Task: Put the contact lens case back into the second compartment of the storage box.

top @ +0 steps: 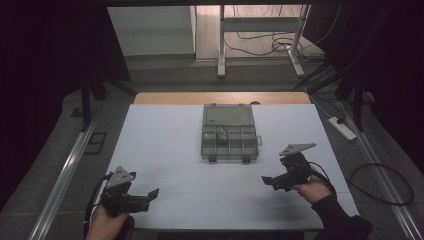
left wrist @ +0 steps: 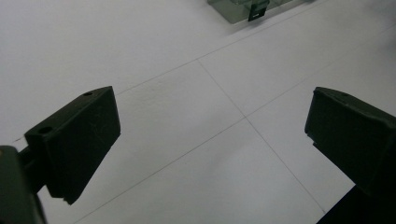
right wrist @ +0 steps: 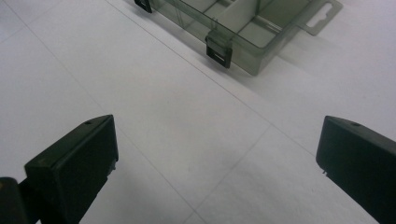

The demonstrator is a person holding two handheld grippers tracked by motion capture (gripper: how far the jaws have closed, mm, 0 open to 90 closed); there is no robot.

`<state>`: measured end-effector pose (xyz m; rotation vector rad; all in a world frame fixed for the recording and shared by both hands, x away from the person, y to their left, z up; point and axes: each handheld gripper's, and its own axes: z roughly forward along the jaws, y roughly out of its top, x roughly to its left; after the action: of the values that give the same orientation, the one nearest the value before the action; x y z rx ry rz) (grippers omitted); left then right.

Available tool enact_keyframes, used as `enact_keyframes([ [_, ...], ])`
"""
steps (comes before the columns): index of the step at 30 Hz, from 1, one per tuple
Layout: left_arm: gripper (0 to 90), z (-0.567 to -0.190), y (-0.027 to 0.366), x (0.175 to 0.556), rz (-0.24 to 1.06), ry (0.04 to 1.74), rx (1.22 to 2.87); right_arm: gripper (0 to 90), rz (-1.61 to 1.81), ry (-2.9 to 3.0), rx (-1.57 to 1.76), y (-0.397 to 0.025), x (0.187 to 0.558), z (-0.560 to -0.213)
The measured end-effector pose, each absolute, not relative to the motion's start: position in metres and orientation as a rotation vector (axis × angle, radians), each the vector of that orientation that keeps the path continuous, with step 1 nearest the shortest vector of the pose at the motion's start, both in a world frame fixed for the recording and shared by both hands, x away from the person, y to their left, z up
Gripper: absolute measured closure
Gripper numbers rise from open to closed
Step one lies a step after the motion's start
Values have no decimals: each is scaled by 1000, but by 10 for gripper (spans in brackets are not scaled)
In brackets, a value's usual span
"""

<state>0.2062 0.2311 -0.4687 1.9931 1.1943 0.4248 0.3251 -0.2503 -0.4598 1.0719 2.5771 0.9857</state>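
Where the white table (top: 165, 145) is seen from above, a clear plastic box (top: 229, 134) with its lid folded back is placed at the middle, small metal parts (top: 221, 132) lying in one compartment. Left gripper (top: 150, 196): held near the front left edge, jaws spread wide, nothing between them. Right gripper (top: 268, 181): held at the front right, jaws likewise wide and empty, well apart from the box.

L hand (top: 102, 220) holds left gripper (top: 150, 194) low at near-left, jaws wide apart, pointing right. R hand (top: 312, 190) holds right gripper (top: 267, 181) at near-right, 2 jaws wide apart, pointing left.
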Motion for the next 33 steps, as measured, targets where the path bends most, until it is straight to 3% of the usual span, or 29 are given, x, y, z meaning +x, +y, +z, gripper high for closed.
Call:
enact_keyframes([
  [33,34,-469,231,206,427,1200,1992,0,996,2459,1193,-312,294,-455],
])
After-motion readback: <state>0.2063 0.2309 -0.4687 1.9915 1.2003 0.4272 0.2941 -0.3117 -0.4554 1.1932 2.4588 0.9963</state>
